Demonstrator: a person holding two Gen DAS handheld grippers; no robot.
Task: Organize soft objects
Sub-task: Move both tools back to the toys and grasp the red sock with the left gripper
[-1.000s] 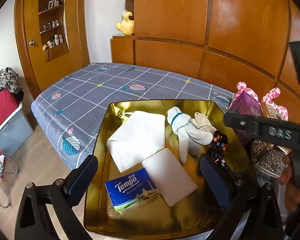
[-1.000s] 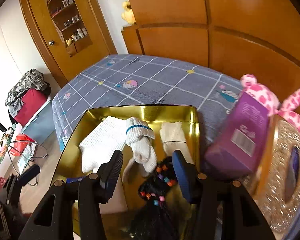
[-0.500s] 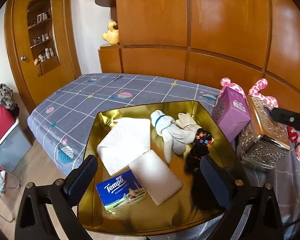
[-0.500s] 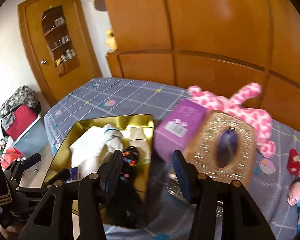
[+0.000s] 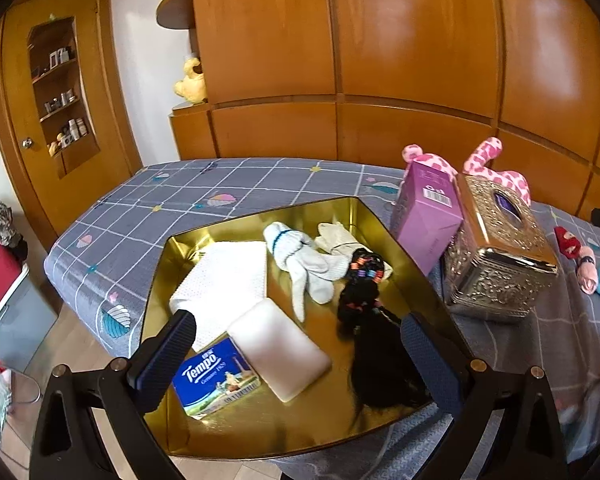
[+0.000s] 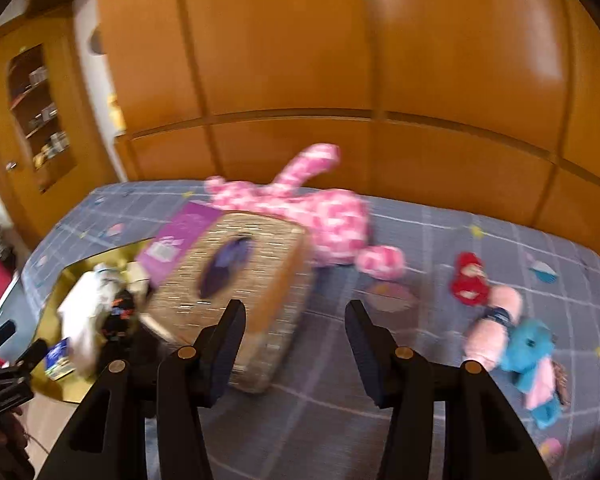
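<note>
A gold tray point(image 5: 260, 432) on the bed holds a white cloth point(image 5: 224, 276), white socks point(image 5: 300, 256), a black wig with coloured beads point(image 5: 372, 320), a white pad point(image 5: 278, 356) and a Tempo tissue pack point(image 5: 214, 380). My left gripper point(image 5: 296, 348) is open and empty above the tray's near side. My right gripper point(image 6: 296, 332) is open and empty above the bed, right of the silver tissue box point(image 6: 236, 280). A pink plush point(image 6: 320, 212), a red toy point(image 6: 470, 280) and a pink and blue toy point(image 6: 516, 344) lie on the bed.
A purple box point(image 5: 428, 208) and the ornate silver tissue box point(image 5: 500, 252) stand right of the tray. The grey checked bedspread point(image 6: 420, 240) runs back to a wooden wall. A wooden door with shelves point(image 5: 60, 100) is at left, past the bed's edge.
My right gripper has left the tray and swung right over the bed, toward the plush toys. My left gripper has pulled back and up. The wig stays in the tray.
</note>
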